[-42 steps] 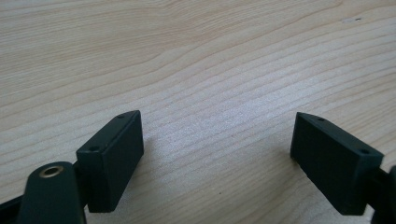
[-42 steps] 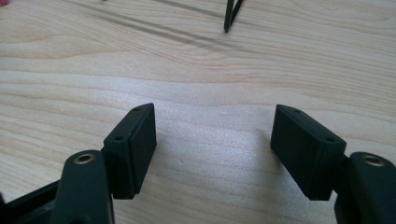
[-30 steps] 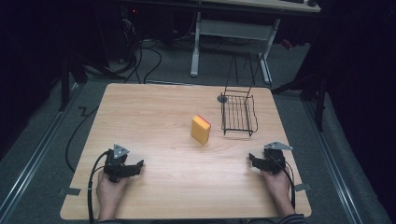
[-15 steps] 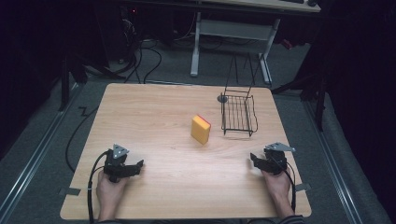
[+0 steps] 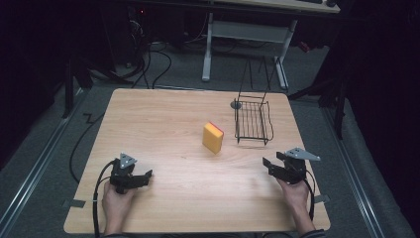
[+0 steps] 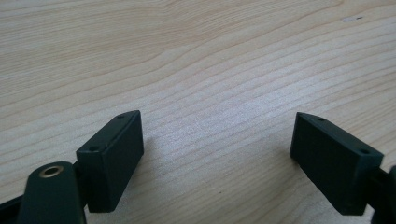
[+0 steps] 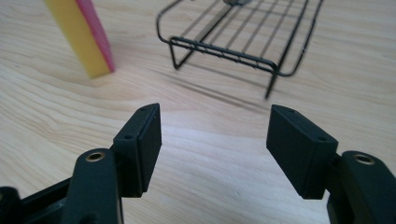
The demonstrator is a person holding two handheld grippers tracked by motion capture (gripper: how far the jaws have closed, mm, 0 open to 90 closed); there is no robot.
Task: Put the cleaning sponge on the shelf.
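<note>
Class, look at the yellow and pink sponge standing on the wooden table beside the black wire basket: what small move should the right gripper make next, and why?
Probably ease the right gripper forward and left toward the yellow and pink sponge. Its jaws, which have just been closing, stand apart with nothing between them, and the sponge stands upright, untouched, left of the black wire basket.

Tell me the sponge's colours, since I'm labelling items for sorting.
The sponge is yellow with a pink layer on one face, clearest in the right gripper view.
</note>
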